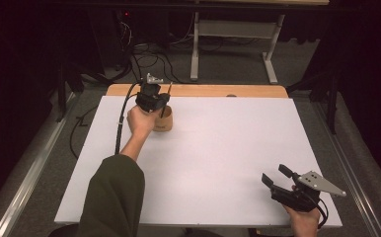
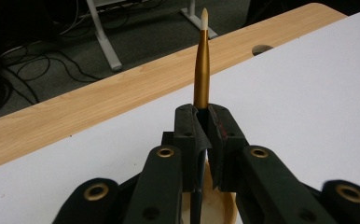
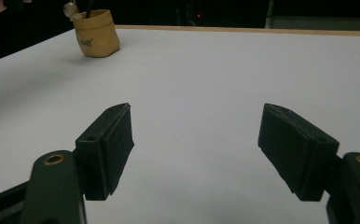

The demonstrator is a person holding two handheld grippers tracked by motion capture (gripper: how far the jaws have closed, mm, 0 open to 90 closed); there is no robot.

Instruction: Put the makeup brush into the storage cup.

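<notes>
Counter surface is a flat matte white sheet (image 1: 218, 163) laid over a pale wood-grain top (image 1: 203, 91) whose bare strip shows along the far edge. Small tan cylindrical cup (image 1: 164, 121), smooth-sided with a faint dark mark on its wall, stands near the far left corner. Slim gold-coloured brush handle (image 2: 201, 70), glossy and tapering to a pale cream tip, rises from over the cup; long axis close to upright, tip pointing up and slightly toward the far edge. Left tongs (image 2: 204, 133): black, matte, pads rough-textured, jaws pressed together on the lower part of the gold handle directly above the cup's mouth. Right tongs (image 3: 197, 149): same black build, jaws spread wide with nothing between them, held over bare white sheet near the near right corner, well apart from the cup.
</notes>
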